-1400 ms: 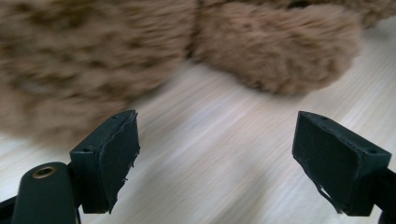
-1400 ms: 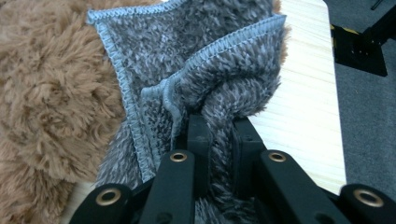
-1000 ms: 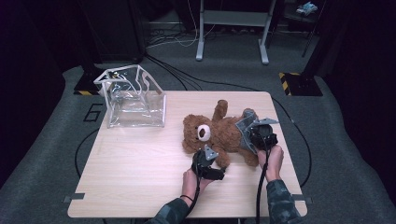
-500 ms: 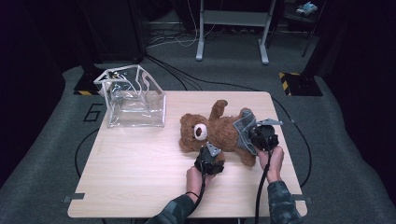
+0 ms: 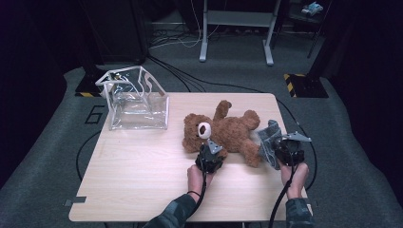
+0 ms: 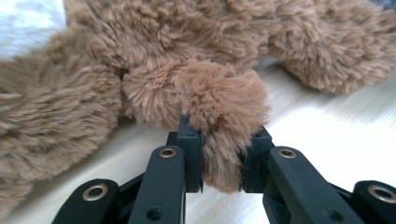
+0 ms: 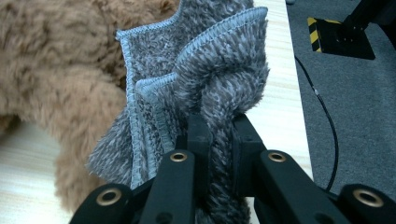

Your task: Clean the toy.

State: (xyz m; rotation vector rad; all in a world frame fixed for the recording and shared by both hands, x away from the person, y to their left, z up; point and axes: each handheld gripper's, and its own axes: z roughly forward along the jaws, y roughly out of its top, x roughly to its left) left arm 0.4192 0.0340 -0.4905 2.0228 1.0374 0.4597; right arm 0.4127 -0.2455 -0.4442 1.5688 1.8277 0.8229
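A brown teddy bear (image 5: 228, 130) lies on its back in the middle of the wooden table (image 5: 142, 180). My left gripper (image 5: 209, 153) is at its near side; its jaws have just been closing and now pinch one furry paw (image 6: 223, 116) between the pads. My right gripper (image 5: 278, 151) is at the bear's right, shut on a bunched grey cloth (image 5: 268, 140). In the right gripper view the grey cloth (image 7: 205, 84) rises folded from the jaws, with the bear's fur (image 7: 56, 79) just behind it.
A clear plastic bag with white trim (image 5: 135, 97) stands open at the table's back left. The table's right edge (image 5: 294, 142) is close to my right gripper. Cables and a metal stand base (image 5: 235, 52) lie on the grey floor beyond.
The left gripper's jaws have closed onto the bear's paw. The right gripper has moved to the right, pulling the grey cloth away from the bear.
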